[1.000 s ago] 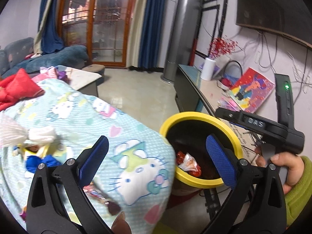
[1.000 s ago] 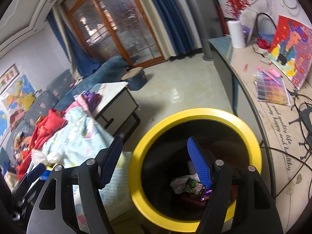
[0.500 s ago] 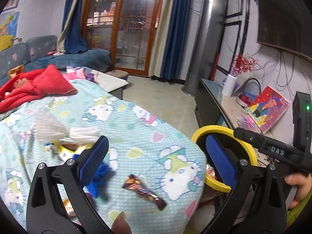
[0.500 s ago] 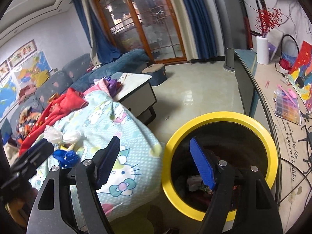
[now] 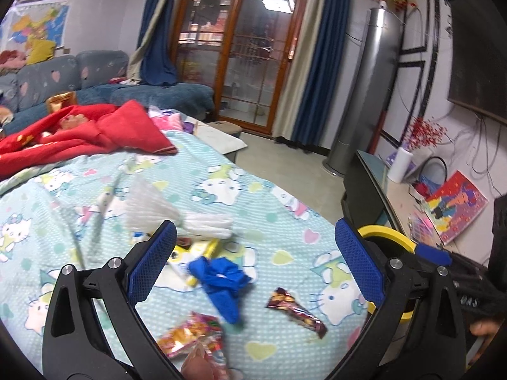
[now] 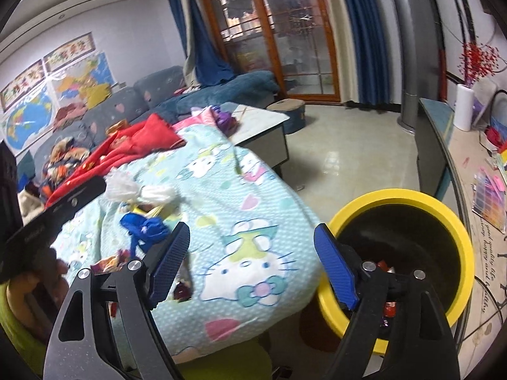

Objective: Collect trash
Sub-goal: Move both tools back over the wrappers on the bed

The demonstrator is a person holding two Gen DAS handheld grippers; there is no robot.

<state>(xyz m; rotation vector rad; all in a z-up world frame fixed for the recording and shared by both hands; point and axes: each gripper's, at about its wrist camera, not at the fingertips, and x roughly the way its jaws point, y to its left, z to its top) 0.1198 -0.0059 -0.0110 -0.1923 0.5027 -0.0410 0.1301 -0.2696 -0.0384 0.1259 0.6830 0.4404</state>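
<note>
Trash lies on the Hello Kitty cloth (image 5: 221, 190): a blue crumpled glove (image 5: 221, 280), a dark red wrapper (image 5: 296, 308), a colourful snack wrapper (image 5: 193, 332), a yellow packet (image 5: 190, 250) and white tissue (image 5: 149, 205). My left gripper (image 5: 255, 262) hangs open above the blue glove, nothing between its fingers. My right gripper (image 6: 253, 267) is opening and empty, over the cloth's edge beside the yellow-rimmed black bin (image 6: 402, 196). Wrappers (image 6: 388, 307) lie inside the bin. The blue glove (image 6: 145, 226) and the tissue (image 6: 139, 190) show left of the right gripper.
A red blanket (image 5: 95, 129) lies at the far end of the cloth. A low white table (image 6: 263, 123) and a blue sofa (image 6: 221, 91) stand behind. A TV cabinet (image 6: 443, 145) with clutter runs along the right. Bare tiled floor (image 6: 348, 158) lies between.
Both views have swung left, away from the bin and toward the cloth with its trash. The right gripper's jaws stand a little wider than before.
</note>
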